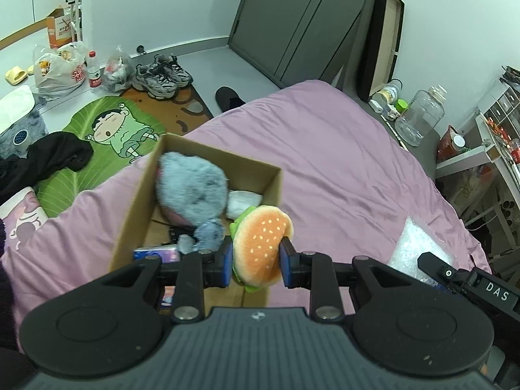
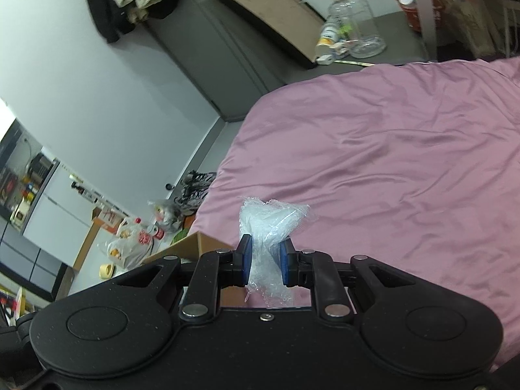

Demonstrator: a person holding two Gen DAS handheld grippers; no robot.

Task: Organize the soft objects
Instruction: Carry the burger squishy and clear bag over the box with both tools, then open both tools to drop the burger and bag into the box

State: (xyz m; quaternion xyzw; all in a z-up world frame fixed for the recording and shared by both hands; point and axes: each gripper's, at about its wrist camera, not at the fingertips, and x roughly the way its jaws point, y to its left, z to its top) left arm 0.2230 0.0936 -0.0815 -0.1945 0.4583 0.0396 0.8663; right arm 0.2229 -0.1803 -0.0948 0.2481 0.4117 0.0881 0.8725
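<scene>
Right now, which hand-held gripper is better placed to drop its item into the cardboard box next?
Left. The left hand-held gripper holds the burger plush at the cardboard box rim; the right hand-held gripper, gripping bubble wrap, sits beside the box.

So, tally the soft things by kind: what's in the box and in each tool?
Plush toys: 2, the grey plush in the cardboard box and the hamburger plush in the left tool.
Bubble wrap: 1, in the right tool.
Total: 3.
</scene>
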